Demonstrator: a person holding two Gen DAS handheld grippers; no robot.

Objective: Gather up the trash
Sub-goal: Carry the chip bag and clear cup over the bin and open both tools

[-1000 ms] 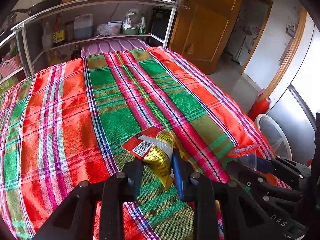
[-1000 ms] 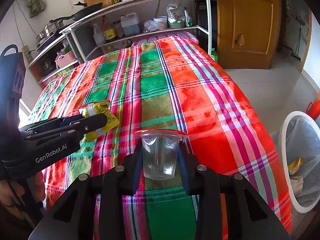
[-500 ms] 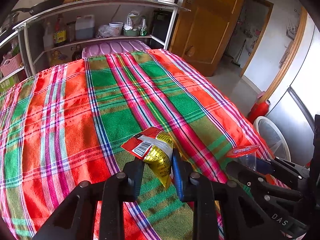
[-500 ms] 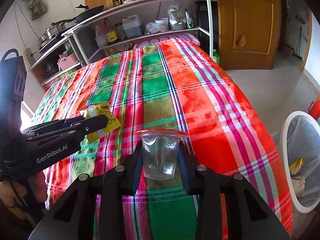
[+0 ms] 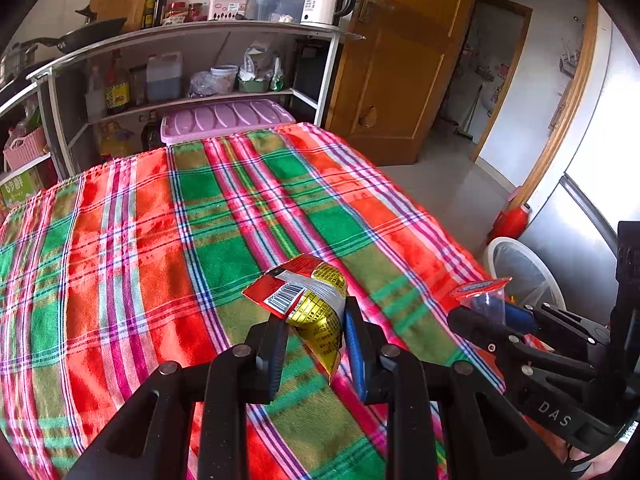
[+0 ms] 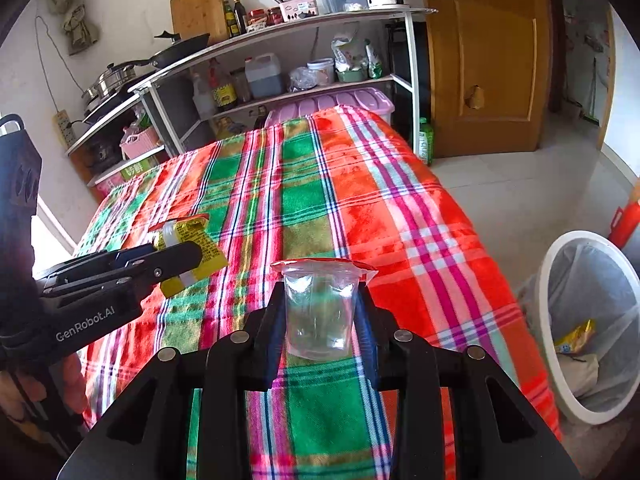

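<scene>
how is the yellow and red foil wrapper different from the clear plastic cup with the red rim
The yellow and red foil wrapper is opaque, printed and crumpled flat; the clear plastic cup with the red rim is see-through and keeps its round shape. The wrapper is pinched in the left tongs, the cup upright in the right tongs. Both are held above the plaid tablecloth.

The cloth [image 5: 160, 240] is plaid in red, green and pink. The wrapper [image 5: 316, 308] is yellow and red. The cup [image 6: 320, 312] is clear, red-rimmed. The bin [image 6: 560, 360] is white.
</scene>
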